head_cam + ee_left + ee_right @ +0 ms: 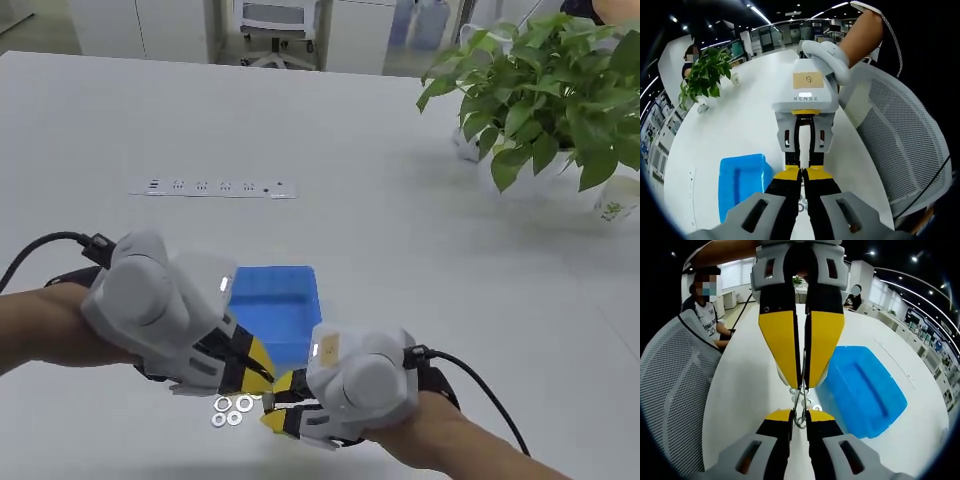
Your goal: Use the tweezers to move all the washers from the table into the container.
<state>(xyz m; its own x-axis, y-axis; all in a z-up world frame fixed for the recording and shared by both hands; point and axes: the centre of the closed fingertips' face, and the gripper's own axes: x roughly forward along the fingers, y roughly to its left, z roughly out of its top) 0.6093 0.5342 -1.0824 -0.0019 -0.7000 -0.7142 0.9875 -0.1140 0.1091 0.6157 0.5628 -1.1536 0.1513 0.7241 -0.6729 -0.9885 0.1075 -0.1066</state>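
On the white table (400,250) my two grippers meet tip to tip just in front of a blue container (275,300). The left gripper (268,378) comes in from the left and the right gripper (276,402) from the lower right. In the right gripper view thin metal tweezers (801,395) run from between the left gripper's yellow pads (780,345) down into my right gripper (800,416). Both pairs of jaws stand closed on them. Several small washers (232,410) lie on the table under the tips, also seen as washers (811,403) beside the container (865,390).
A flush power strip (212,187) sits in the table beyond the container. A potted green plant (545,90) stands at the back right. A grey mesh chair (895,145) is at the near table edge, and a seated person (705,305) is beyond it.
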